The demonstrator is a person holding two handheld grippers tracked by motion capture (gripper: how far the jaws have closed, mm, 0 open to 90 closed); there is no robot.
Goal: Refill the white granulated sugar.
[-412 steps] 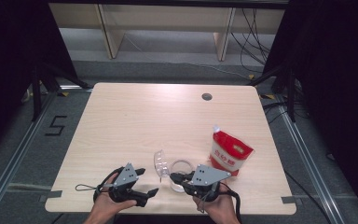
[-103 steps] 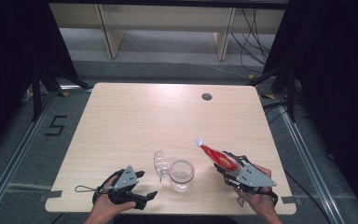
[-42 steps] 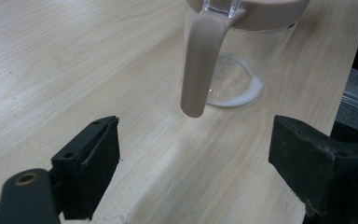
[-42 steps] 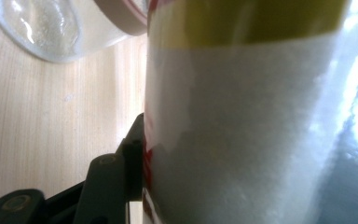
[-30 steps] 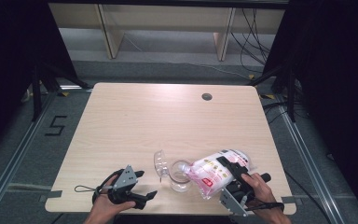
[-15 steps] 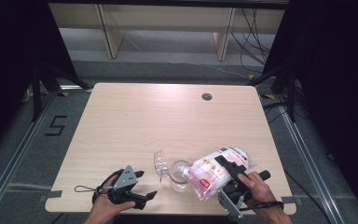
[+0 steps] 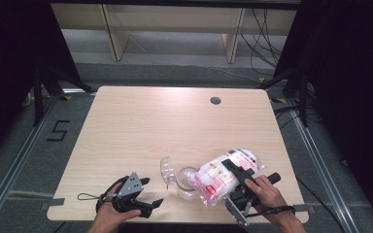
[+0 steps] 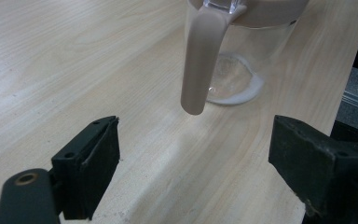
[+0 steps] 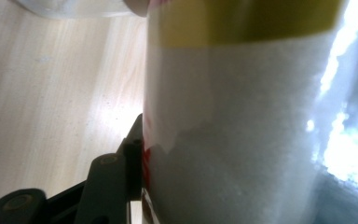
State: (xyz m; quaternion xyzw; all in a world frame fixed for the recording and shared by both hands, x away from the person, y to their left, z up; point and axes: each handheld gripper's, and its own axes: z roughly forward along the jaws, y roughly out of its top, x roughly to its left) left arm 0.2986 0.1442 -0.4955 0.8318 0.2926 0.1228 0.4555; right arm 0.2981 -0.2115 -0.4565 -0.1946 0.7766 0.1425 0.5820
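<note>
Right tool clamps a tipped bag, mouth at nine o'clock over the glass jug: pouring underway. Next, tilt further. Left tool rests apart on the counter.

A pale wood-grain table with rounded corners stands on a grey floor; a round dark grommet hole sits near its far edge. Metal rails run along the floor on both sides of the table, and a black figure "5" is marked on the floor to the left. Black drapes hang on either side — the left one with a dark stand leg before it. Beyond the table a light wooden shelf unit rises on slim legs, and black cables trail down at its right. Even light falls from above — the tabletop shows soft shadows only.
</note>
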